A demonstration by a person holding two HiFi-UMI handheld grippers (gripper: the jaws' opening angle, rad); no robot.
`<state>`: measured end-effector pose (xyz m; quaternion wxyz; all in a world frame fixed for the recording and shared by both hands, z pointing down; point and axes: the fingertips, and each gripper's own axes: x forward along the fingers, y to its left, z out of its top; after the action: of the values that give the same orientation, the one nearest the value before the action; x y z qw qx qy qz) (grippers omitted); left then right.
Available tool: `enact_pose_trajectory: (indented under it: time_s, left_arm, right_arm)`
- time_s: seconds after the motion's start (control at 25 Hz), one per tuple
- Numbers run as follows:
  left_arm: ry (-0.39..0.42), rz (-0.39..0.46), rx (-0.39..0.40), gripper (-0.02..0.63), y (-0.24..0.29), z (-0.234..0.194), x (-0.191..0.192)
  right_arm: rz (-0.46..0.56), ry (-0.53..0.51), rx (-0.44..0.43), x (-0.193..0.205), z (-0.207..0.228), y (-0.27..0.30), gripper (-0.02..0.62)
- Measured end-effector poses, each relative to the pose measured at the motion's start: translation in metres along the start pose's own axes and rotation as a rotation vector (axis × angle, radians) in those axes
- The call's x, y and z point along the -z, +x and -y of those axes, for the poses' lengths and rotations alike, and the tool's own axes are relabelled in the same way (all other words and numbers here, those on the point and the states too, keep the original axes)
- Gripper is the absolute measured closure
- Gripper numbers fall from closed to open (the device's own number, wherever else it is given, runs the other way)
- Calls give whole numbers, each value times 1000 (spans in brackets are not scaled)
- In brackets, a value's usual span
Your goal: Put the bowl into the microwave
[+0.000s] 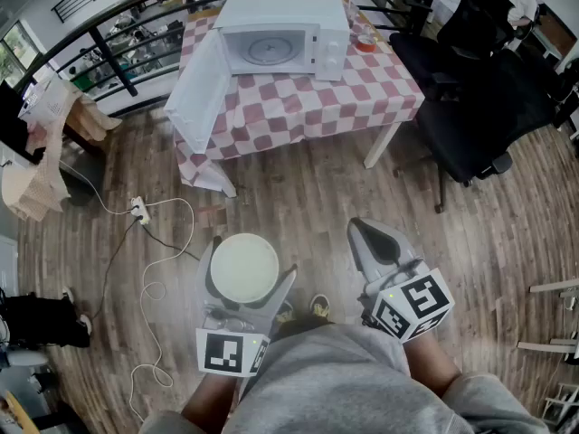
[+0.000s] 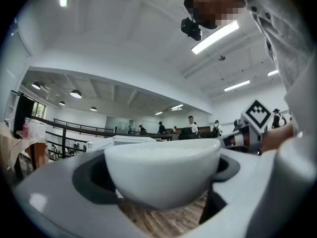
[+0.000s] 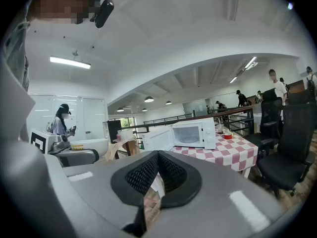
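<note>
A white bowl (image 1: 244, 268) is held upright over the wooden floor, close to the person's body, with my left gripper (image 1: 248, 277) shut on it. In the left gripper view the bowl (image 2: 163, 170) fills the gap between the jaws, and both dark pads press against its sides. My right gripper (image 1: 373, 233) hovers beside it on the right; its jaws meet at the tips with nothing between them (image 3: 157, 155). The white microwave (image 1: 280, 34) stands on a table well ahead, its door (image 1: 194, 93) swung wide to the left and its cavity bare. The right gripper view also shows the microwave (image 3: 193, 133).
The table (image 1: 298, 102) wears a red-and-white checked cloth and carries a small red cup (image 1: 365, 42). Black office chairs (image 1: 479, 107) stand at its right. A power strip with a white cable (image 1: 140, 211) lies on the floor at left. A railing runs behind the table.
</note>
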<state>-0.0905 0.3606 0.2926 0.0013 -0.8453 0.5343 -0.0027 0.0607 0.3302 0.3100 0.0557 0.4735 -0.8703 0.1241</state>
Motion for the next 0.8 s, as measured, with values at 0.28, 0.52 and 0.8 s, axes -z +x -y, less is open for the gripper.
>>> enact_pose_trajectory:
  time_s: [0.28, 0.52, 0.8]
  left_arm:
    - [-12, -4, -7, 80, 5, 27, 2]
    - [14, 9, -1, 80, 8, 50, 0]
    - [27, 30, -10, 80, 12, 64, -8]
  right_arm:
    - [16, 15, -20, 4, 19, -14, 597]
    - [38, 27, -8, 8, 41, -29, 597]
    - [55, 44, -29, 8, 48, -44, 597]
